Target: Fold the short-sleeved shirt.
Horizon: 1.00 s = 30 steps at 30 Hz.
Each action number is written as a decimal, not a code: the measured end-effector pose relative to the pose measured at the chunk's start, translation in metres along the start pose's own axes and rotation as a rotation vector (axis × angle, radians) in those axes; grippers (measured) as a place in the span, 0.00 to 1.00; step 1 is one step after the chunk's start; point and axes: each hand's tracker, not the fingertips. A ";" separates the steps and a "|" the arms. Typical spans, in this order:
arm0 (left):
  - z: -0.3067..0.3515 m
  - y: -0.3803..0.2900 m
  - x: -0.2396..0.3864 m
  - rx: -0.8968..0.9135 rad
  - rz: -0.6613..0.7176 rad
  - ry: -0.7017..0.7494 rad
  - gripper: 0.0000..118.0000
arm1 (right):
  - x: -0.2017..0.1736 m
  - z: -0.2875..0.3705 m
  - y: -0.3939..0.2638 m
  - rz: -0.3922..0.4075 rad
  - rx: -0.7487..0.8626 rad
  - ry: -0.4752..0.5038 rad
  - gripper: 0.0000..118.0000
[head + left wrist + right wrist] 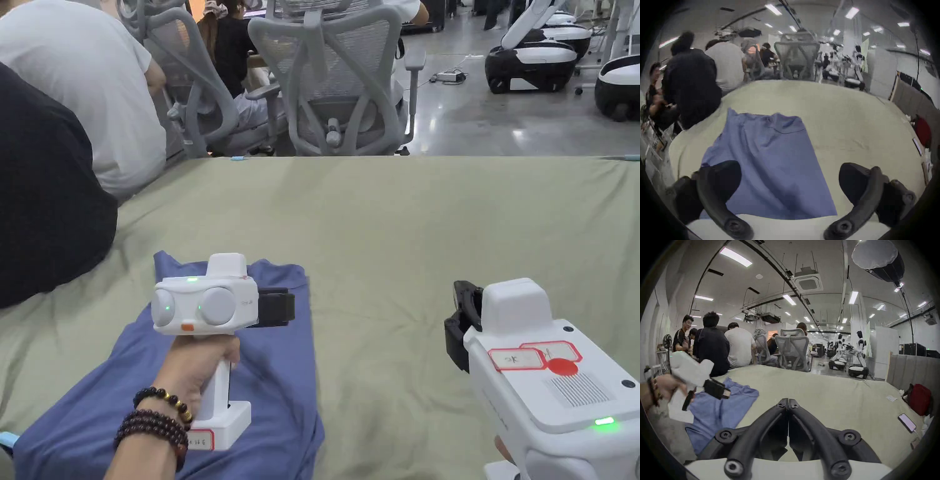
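Left gripper (790,181) spread wide; right gripper (788,402) jaws pressed together.

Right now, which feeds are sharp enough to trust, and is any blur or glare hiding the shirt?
Head view: sharp, even light, blue shirt clear, glare only on the far floor. Left gripper view: fisheye and motion-smeared, background streaky, shirt edges soft. Right gripper view: crisp but fisheye, with the left gripper and its hand blurred; right gripper sharp.

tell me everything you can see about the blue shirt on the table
The shirt is plain blue, soft, thin-looking cloth. It lies flat on the green-covered table, already folded into a narrow strip, with gentle wrinkles. Its far end is uneven, with a seam line near one corner. The open left gripper hovers above it; whether it touches the cloth is unclear. The shut right gripper is off to its side, apart.
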 end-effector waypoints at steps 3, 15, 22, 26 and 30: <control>-0.045 0.019 -0.009 -0.065 0.038 0.018 0.88 | 0.000 -0.017 -0.008 -0.001 -0.018 0.000 0.02; -0.130 -0.008 -0.031 -0.231 0.070 0.026 0.75 | -0.004 -0.059 -0.033 -0.003 -0.093 0.015 0.02; -0.108 -0.003 -0.037 -0.125 0.030 0.011 0.05 | -0.005 -0.055 -0.035 0.001 -0.106 0.028 0.02; -0.081 0.012 -0.041 0.022 0.045 -0.019 0.05 | 0.003 -0.044 -0.029 0.022 -0.091 -0.012 0.02; -0.025 0.052 -0.028 0.164 -0.032 -0.062 0.05 | 0.020 -0.025 -0.022 0.017 -0.074 -0.045 0.02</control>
